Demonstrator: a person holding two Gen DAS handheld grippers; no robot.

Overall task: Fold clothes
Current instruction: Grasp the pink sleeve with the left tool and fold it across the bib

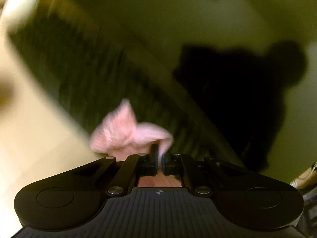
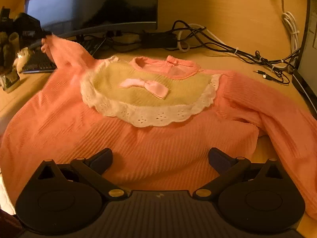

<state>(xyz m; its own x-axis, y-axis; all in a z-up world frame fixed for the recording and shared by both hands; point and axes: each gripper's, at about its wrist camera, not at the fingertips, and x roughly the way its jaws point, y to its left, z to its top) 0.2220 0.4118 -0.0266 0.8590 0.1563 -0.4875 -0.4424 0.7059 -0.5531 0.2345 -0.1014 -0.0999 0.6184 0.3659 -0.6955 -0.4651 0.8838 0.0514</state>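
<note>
A wooden desk (image 2: 237,19) fills the right wrist view, and a pink sweater (image 2: 138,142) lies spread front-up across it, neck toward the monitor (image 2: 91,4) at the back. Its yellow bib panel (image 2: 142,91), edged with white lace, carries a pale pink bow (image 2: 146,88). One sleeve (image 2: 277,123) lies flat, bent along the right side; the other sleeve (image 2: 65,53) is lifted off the desk toward the upper left, its cuff pinched by the left gripper (image 2: 42,34), seen there only as a dark blurred shape. A keyboard (image 2: 37,63) lies beside that sleeve, and a tangle of cables (image 2: 218,43) runs behind the collar.

The right gripper (image 2: 160,156) hovers over the sweater's lower hem with its jaws spread wide, holding nothing.

In the left wrist view, heavily blurred, the left gripper (image 1: 160,158) is clamped nearly closed on a bunch of pink cuff (image 1: 126,132), against a dark ribbed background I cannot identify.

No writing or brand can be read in either view
</note>
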